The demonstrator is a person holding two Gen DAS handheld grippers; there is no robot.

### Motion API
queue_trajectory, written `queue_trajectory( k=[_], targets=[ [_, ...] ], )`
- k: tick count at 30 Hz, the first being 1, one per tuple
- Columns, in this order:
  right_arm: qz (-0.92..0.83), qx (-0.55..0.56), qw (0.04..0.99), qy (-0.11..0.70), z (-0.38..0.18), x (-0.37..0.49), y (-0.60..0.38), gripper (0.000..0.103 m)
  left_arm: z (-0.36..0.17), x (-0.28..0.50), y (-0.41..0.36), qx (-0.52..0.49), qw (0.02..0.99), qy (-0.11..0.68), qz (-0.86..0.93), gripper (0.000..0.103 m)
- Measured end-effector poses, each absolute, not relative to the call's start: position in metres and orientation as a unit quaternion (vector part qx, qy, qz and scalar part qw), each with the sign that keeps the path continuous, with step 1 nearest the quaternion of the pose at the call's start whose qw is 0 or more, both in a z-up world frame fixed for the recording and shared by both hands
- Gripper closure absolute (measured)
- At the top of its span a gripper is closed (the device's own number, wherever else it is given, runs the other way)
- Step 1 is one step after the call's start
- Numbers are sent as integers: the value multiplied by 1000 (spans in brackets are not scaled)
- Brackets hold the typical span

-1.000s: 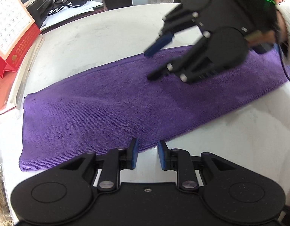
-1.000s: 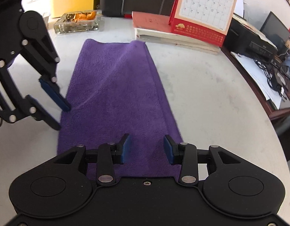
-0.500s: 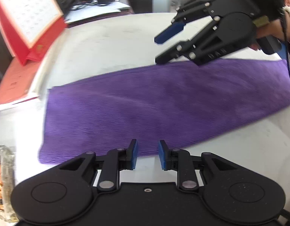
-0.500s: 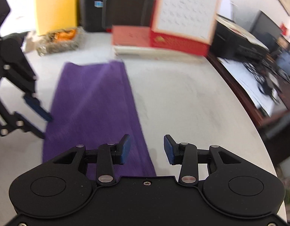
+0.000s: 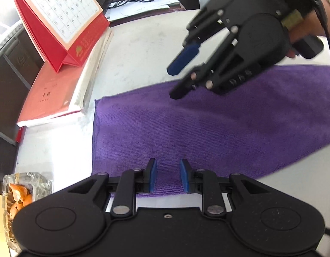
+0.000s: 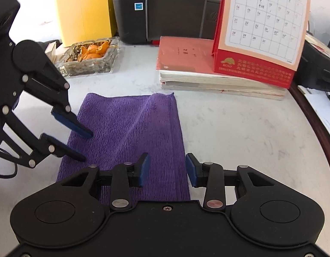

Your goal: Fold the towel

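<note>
A purple towel [image 5: 207, 132], folded into a long strip, lies flat on the white table [image 5: 143, 49]. Its short end [image 6: 130, 96] stops just before the books. My left gripper [image 5: 168, 177] hovers over the towel's near long edge, jaws a little apart with nothing pinched; it also shows in the right wrist view [image 6: 84, 146]. My right gripper [image 6: 167, 169] hangs over the opposite long edge. Its jaws are closing, with the towel's edge below the gap and not pressed. The left wrist view shows my right gripper [image 5: 171, 84] above the far edge, held by a hand.
A red desk calendar [image 6: 261, 27] stands on stacked books [image 6: 207, 79] beyond the towel's end. A glass ashtray [image 6: 90, 57] with orange peels, a black printer [image 6: 165, 15] and a yellow box [image 6: 85, 10] line the back. The table's rim [image 6: 315, 132] curves at right.
Both grippers have slid along the towel toward its short end near the books. The right gripper's jaws have narrowed slightly. The towel has not moved.
</note>
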State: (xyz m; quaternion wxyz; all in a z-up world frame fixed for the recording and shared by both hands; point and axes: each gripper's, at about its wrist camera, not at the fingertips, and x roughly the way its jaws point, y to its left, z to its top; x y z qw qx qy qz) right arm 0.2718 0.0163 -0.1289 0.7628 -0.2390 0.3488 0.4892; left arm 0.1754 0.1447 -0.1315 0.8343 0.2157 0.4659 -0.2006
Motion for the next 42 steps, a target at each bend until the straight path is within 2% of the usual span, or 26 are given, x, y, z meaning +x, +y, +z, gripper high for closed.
queue_trajectory(
  k=[5,8,14,15,16,34,42],
  targets=[
    [495,-245,753,359,-137,278,23,70,-131,175,149,206,835,470,-198,78],
    [501,-240,749,361,-138,278,22,74,-132,171,150,207,835,470,-199,76],
    [508,-251,739,366,-136,277,25,89,-134,173,151,208,833,472,-198,75],
    [506,-251,739,367,-136,278,25,97,-134,173,151,210,833,472,-198,74],
    [501,-253,742,365,-135,279,25,99,-134,173,152,211,832,473,-198,74],
    [496,-248,771,314,-127,277,26,99,-135,176,155,223,830,476,-186,74],
    [473,-246,783,321,-141,282,32,97,-135,176,154,225,829,478,-183,74]
  ],
)
